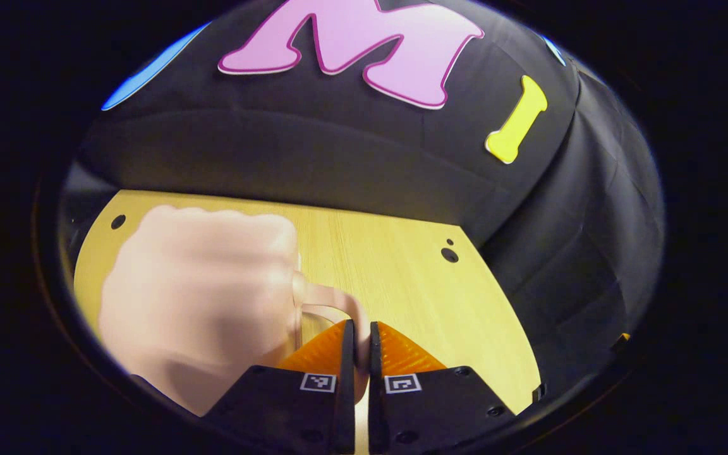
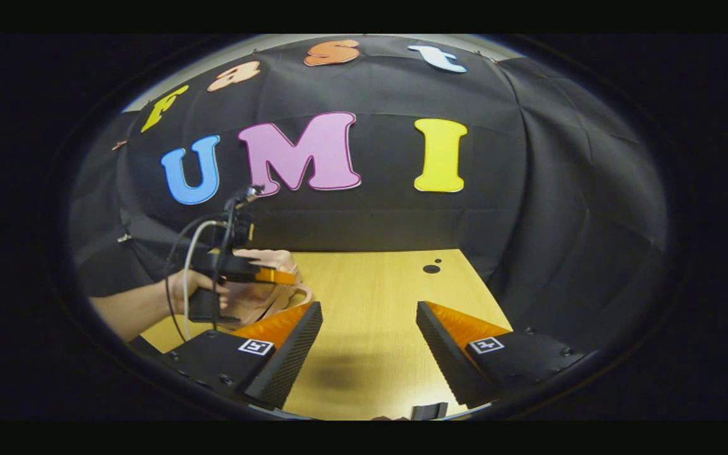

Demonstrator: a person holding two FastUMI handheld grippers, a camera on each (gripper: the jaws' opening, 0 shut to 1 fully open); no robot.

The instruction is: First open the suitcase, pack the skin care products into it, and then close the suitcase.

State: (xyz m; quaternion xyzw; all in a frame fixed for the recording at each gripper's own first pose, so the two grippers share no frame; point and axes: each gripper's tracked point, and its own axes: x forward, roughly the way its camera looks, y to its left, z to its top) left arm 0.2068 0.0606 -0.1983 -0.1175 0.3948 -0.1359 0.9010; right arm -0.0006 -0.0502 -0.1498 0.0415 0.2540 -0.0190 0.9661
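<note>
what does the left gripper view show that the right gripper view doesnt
Left gripper view: a close look at the left gripper pinched on the handle of the pink suitcase. Right gripper view: the right gripper open over the wooden table, plus the hand and cables behind the left gripper, seen from the side. Shared: the suitcase, its handle, the table and the black cloth wall.

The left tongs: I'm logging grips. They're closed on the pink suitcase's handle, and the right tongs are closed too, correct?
Not quite. The left tongs are closed on the pink suitcase's handle, as the left gripper view shows. But the right tongs are open, fingers spread apart above the wooden table in the right gripper view.
</note>
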